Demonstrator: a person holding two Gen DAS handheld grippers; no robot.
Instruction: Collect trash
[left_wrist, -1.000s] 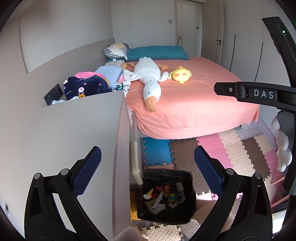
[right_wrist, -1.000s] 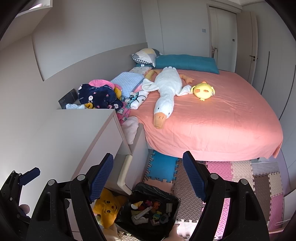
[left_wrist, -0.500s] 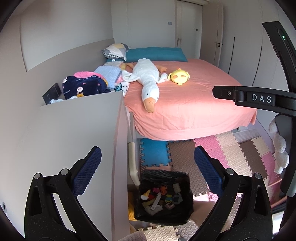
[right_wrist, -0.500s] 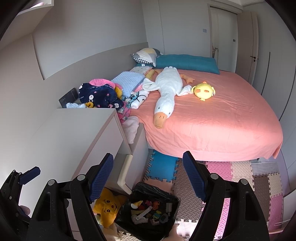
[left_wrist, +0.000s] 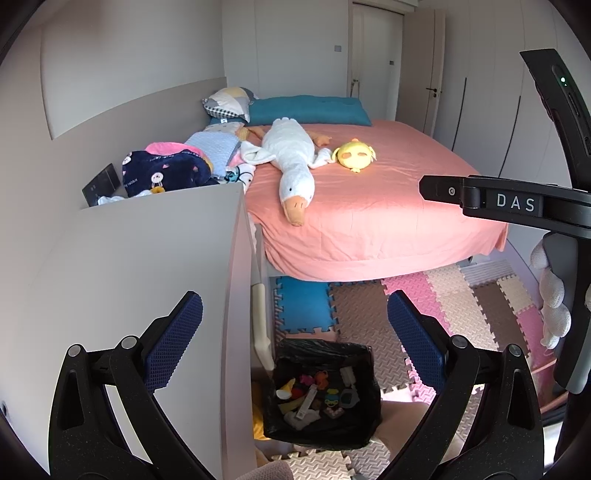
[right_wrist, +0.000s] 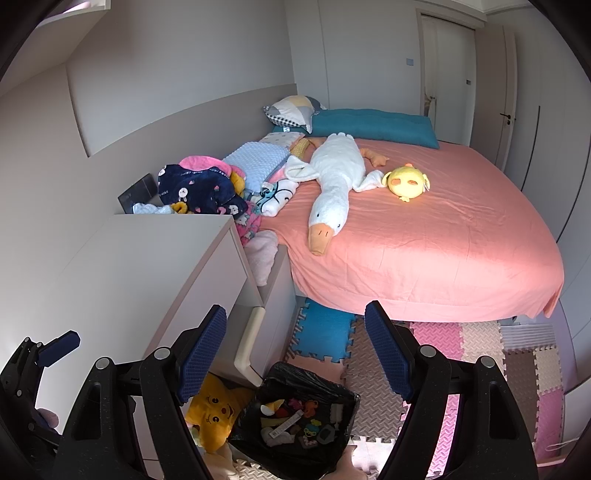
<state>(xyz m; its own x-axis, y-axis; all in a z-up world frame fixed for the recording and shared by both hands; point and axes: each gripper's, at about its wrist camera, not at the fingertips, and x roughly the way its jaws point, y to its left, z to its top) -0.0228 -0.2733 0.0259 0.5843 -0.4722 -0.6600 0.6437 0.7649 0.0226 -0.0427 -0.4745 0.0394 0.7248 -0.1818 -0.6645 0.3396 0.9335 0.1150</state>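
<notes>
A bin lined with a black bag (left_wrist: 360, 358) stands on the floor beside the white cabinet, holding several small colourful scraps (left_wrist: 317, 397). It also shows in the right wrist view (right_wrist: 280, 374) with its scraps (right_wrist: 295, 417). My left gripper (left_wrist: 295, 339) is open and empty, held high above the bin and the cabinet edge. My right gripper (right_wrist: 295, 350) is open and empty, also high above the bin. The right gripper's body (left_wrist: 517, 203) shows at the right of the left wrist view.
A white cabinet (left_wrist: 147, 277) stands at the left. A bed with a pink sheet (right_wrist: 424, 240) carries a white goose plush (right_wrist: 332, 184), a yellow plush (right_wrist: 406, 181) and piled clothes (right_wrist: 199, 188). A yellow star plush (right_wrist: 214, 410) lies beside the bin. Foam mats (left_wrist: 424, 306) cover the floor.
The left wrist view has shifted slightly back and up, so the bin sits a little lower and farther. The right view is almost unchanged. Both grippers stay open.
</notes>
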